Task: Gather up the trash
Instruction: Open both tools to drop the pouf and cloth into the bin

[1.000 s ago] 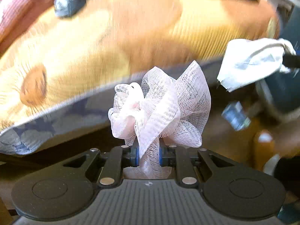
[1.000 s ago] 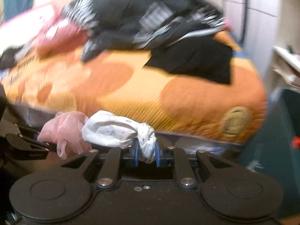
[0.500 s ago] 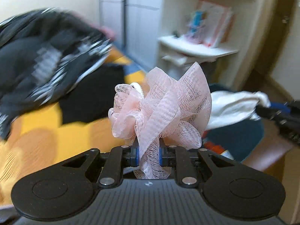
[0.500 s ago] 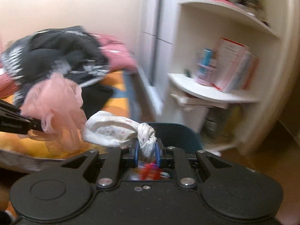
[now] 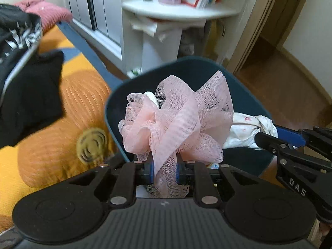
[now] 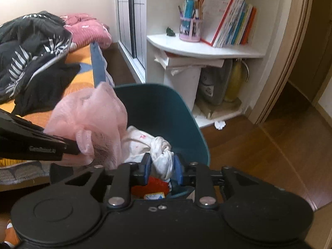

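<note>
Dark teal bin (image 6: 182, 112) stands upright beside the bed (image 5: 62, 112), mouth up. Over it, the pink mesh puff (image 5: 176, 120) fans upward, pinched narrow in the left gripper (image 5: 164, 171). White knotted rag (image 6: 151, 145) stretches leftward from the right gripper (image 6: 162, 171), whose jaws have just been opening, rag between them.
</note>
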`<state>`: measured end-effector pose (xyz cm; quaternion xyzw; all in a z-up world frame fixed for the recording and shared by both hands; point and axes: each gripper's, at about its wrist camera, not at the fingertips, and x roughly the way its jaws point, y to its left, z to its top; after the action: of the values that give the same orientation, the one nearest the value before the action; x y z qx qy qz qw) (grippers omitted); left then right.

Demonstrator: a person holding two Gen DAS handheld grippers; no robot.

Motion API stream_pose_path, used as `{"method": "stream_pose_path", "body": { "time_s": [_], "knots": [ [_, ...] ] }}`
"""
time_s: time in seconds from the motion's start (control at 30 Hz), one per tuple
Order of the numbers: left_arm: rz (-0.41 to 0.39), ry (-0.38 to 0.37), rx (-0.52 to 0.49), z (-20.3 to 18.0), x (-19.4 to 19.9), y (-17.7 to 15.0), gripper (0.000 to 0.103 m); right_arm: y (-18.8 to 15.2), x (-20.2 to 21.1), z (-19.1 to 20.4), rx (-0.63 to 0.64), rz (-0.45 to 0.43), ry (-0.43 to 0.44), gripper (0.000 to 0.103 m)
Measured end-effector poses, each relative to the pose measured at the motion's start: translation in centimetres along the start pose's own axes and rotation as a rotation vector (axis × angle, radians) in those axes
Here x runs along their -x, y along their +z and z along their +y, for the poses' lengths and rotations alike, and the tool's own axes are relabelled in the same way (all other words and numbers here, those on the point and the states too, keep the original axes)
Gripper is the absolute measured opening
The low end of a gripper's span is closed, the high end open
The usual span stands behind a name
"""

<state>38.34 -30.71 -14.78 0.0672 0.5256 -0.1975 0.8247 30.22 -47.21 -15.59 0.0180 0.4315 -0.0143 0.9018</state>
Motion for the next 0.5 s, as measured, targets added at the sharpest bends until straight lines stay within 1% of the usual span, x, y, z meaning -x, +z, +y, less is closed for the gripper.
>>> {"method": "stream_pose_path", "body": {
  "time_s": [0.07,0.13,0.17,0.2,0.23,0.33,0.37,0.4,0.43,0.5],
  "knots": [
    [0.015,0.003,0.0,0.0,-0.7,-0.2,0.018,-0.3,0.3,-0.2,-0.007,0.003,0.009,0.032],
    [0.029,-0.012,0.009,0.1,-1.1,-0.4,0.022,-0.4,0.8,-0.2,-0.01,0.001,0.015,0.034],
    [0.03,-0.013,0.012,0.2,-1.2,-0.6,0.022,-0.5,1.0,-0.1,-0.009,0.001,0.013,0.039],
    [0.025,-0.013,0.011,0.1,-1.2,-0.7,0.024,-0.6,1.2,-0.1,-0.009,-0.003,0.012,0.043],
    [0.021,-0.011,0.006,0.1,-1.2,-0.8,0.028,-0.7,1.6,0.0,-0.011,-0.008,0.015,0.043],
    [-0.001,-0.01,-0.003,-0.2,-0.4,-1.3,0.032,-0.8,2.4,0.0,-0.018,-0.013,0.027,0.047],
    [-0.007,-0.013,-0.002,-0.2,-0.2,-1.3,0.036,-0.9,2.8,0.1,-0.017,-0.019,0.024,0.048],
    [-0.015,-0.014,-0.002,-0.3,0.2,-1.4,0.05,-1.0,3.4,0.1,-0.018,-0.028,0.026,0.048],
    [-0.037,-0.027,-0.003,-0.3,0.9,-1.6,0.061,-1.0,4.0,0.1,-0.018,-0.037,0.029,0.048],
    [-0.078,-0.023,-0.009,-0.6,2.3,-2.0,0.072,-1.2,5.4,0.2,-0.02,-0.063,0.036,0.05]
  ]
}}
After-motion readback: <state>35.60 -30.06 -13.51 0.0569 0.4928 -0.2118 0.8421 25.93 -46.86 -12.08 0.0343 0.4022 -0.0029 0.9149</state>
